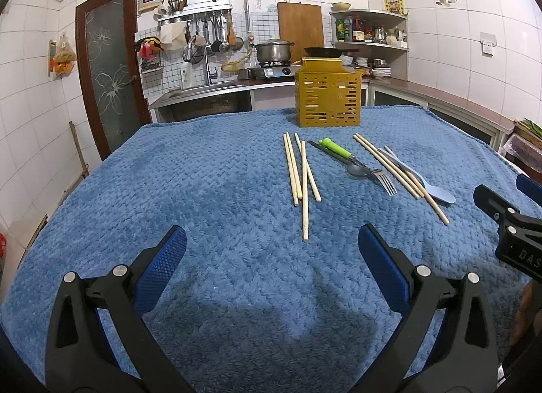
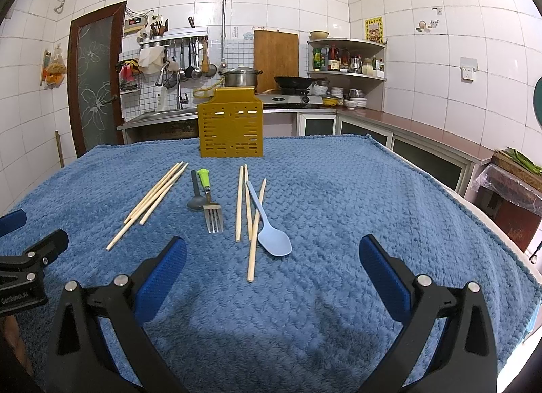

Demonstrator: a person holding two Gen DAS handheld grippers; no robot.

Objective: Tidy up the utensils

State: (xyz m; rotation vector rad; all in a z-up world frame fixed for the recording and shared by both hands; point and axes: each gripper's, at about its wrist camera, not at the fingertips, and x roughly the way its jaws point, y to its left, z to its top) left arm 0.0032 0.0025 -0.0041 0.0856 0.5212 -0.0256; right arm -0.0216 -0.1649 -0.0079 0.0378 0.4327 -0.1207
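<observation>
Both tools hanging spread wide and empty over a fluffy blue blanket.

Left tool and right tool are gripping nothing. Slim wooden chopsticks, a metal fork and a pale plastic spoon are lying loose before a slotted yellow holder on the tabletop.
</observation>
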